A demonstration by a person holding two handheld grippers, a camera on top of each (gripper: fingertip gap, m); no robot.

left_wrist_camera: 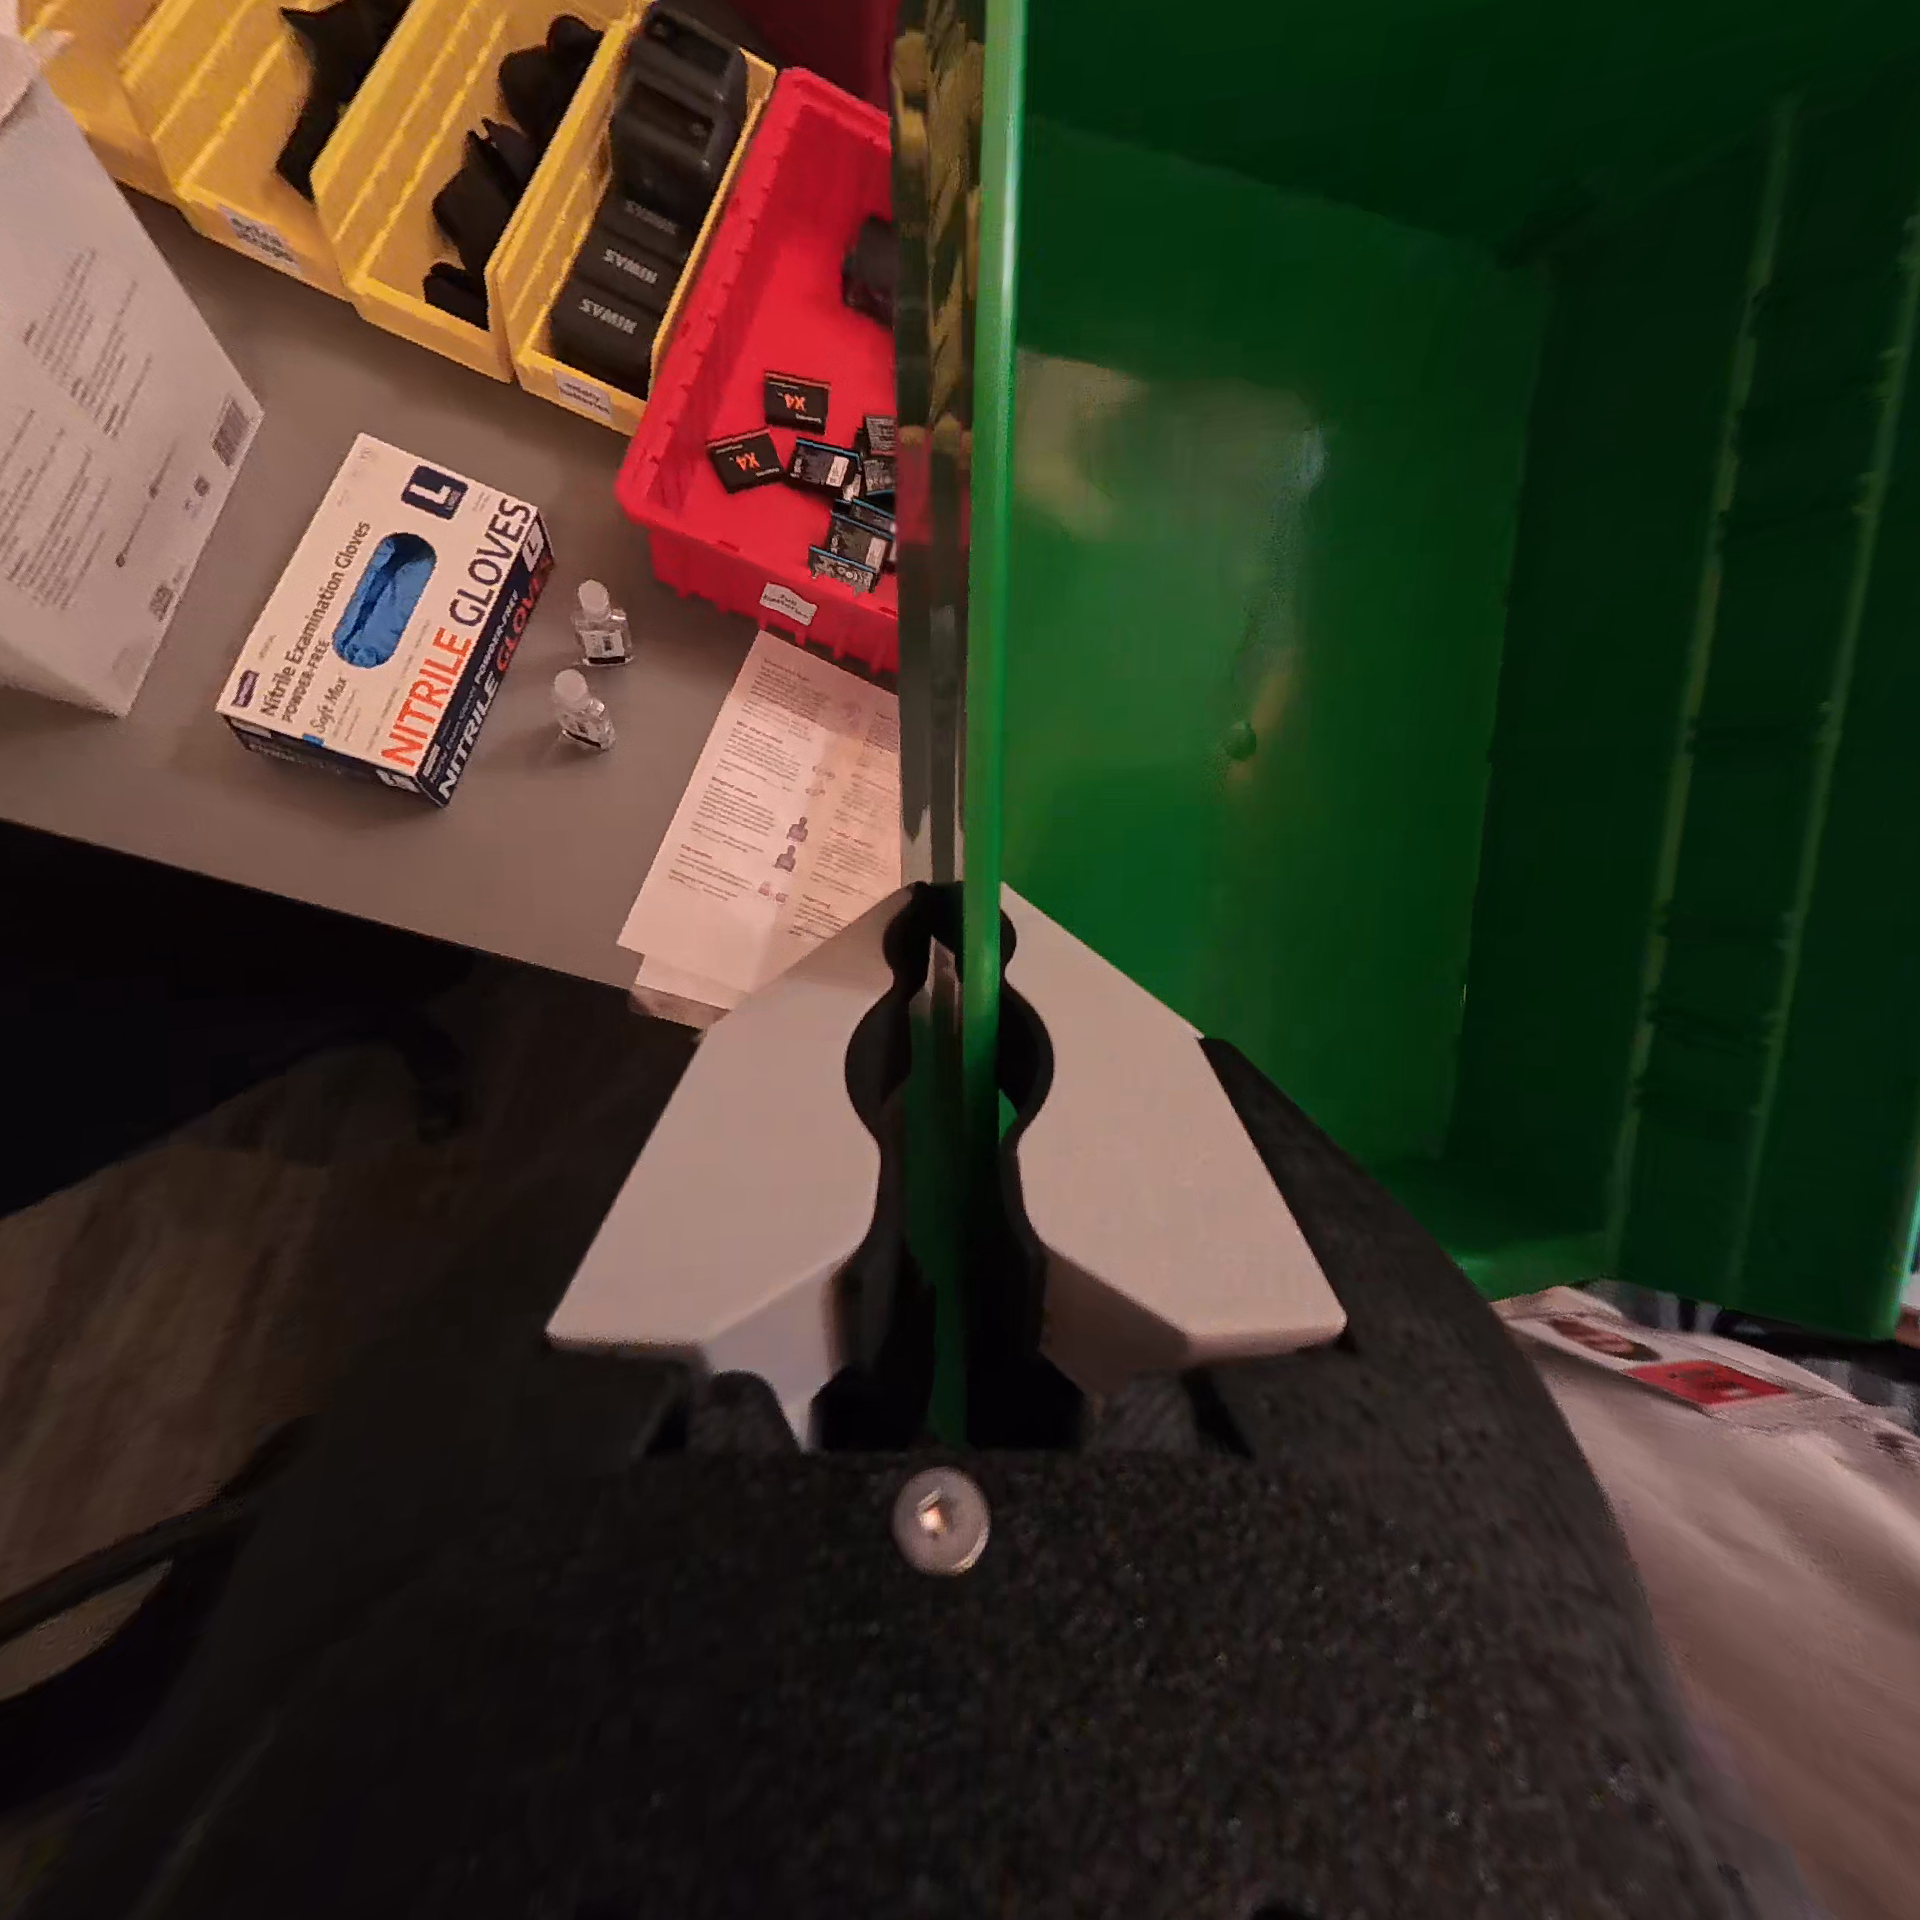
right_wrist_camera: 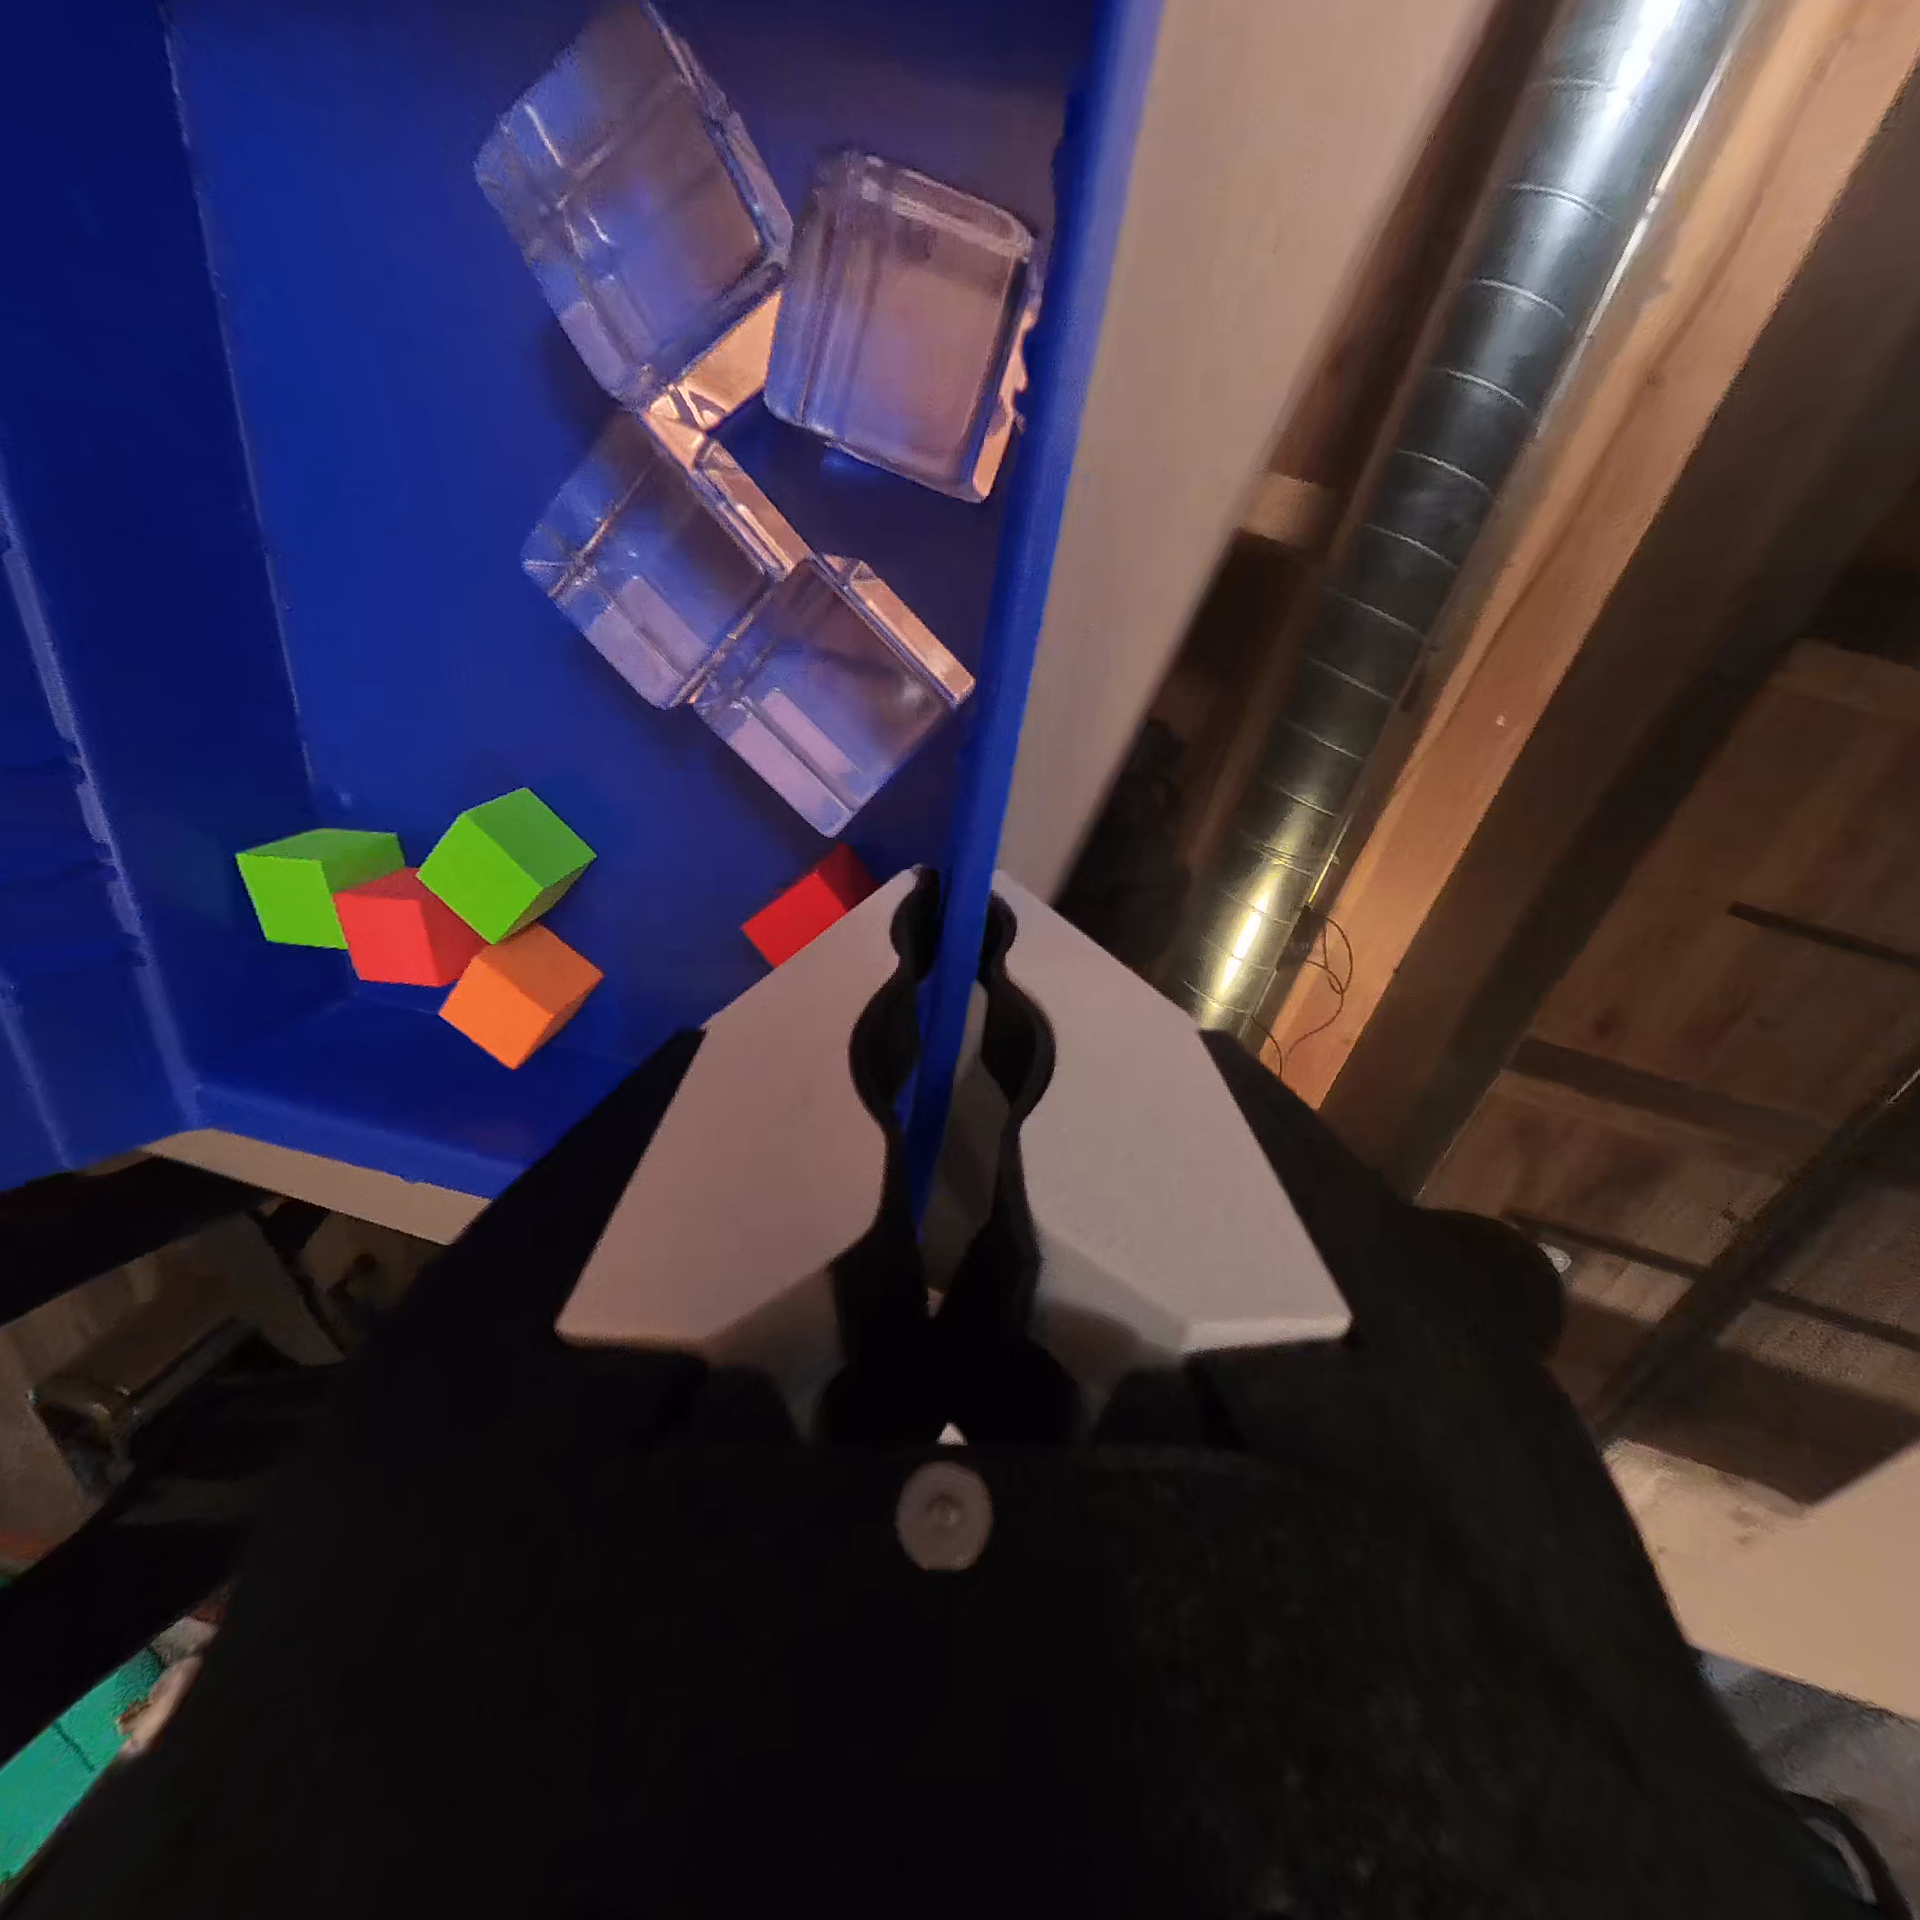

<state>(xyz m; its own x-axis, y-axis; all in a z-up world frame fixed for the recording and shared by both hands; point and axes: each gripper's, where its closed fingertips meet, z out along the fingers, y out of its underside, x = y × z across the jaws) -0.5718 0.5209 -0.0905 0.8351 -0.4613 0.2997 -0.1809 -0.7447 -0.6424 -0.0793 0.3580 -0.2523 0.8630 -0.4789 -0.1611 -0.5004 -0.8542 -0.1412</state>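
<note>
Our left claw (left_wrist_camera: 961, 1049) pinches the green bin (left_wrist_camera: 1455, 623) by its wall, tilting it; our right claw (right_wrist_camera: 951, 1039) likewise pinches the blue bin (right_wrist_camera: 364, 468), so 4 clear blocks (right_wrist_camera: 748, 644) slide.

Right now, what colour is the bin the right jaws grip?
Blue bin; right wrist view shows it best.

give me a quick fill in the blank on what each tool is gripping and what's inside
1. The left tool is shut on the wall of a ____ bin.
2. The right tool is shut on the wall of a ____ bin.
3. Beside the coloured cubes lie four ____ blocks.

Missing words: green; blue; clear
</note>
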